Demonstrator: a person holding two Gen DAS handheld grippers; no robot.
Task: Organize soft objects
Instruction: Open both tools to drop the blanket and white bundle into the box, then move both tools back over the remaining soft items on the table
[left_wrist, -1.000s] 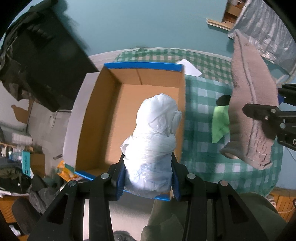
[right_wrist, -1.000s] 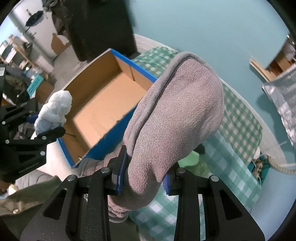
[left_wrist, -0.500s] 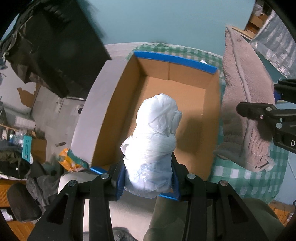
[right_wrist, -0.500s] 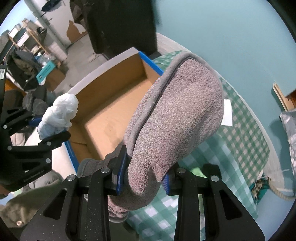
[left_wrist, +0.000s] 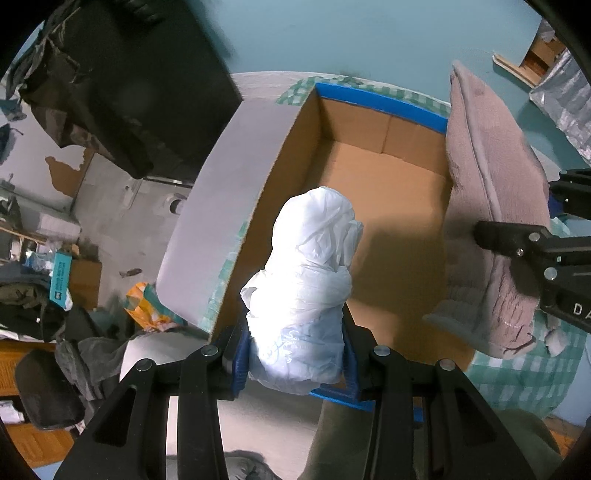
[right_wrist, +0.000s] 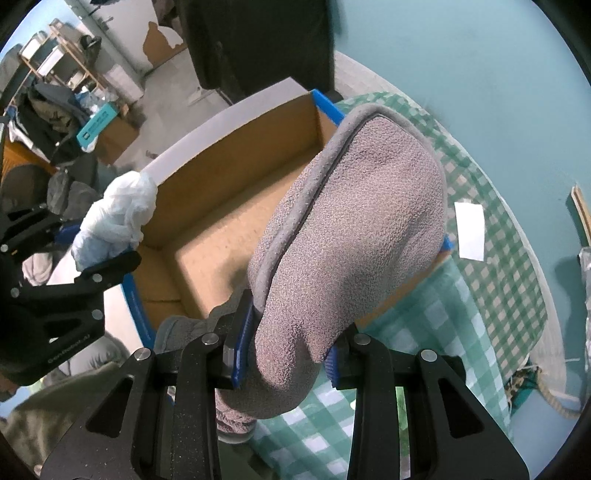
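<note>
My left gripper (left_wrist: 295, 354) is shut on a white crumpled plastic bag (left_wrist: 310, 284) and holds it above the near end of an open cardboard box (left_wrist: 388, 192) with blue-taped edges. My right gripper (right_wrist: 284, 354) is shut on a grey-pink fuzzy slipper (right_wrist: 351, 251), held over the box's right side. The slipper also shows in the left wrist view (left_wrist: 491, 221), at the box's right wall. The bag shows in the right wrist view (right_wrist: 114, 221) at the box's left end. The box floor (right_wrist: 218, 243) is bare.
The box stands on a green checked cloth (right_wrist: 480, 295) with a white paper slip (right_wrist: 470, 230) on it. Left of the box lie a grey floor, dark clothes (left_wrist: 110, 92) and clutter (left_wrist: 59, 280). A teal wall (left_wrist: 332, 33) is behind.
Both grippers have moved left and forward over the box. The bag now hangs over the box's near left part and the slipper has crossed from above the cloth to the box's right wall.
</note>
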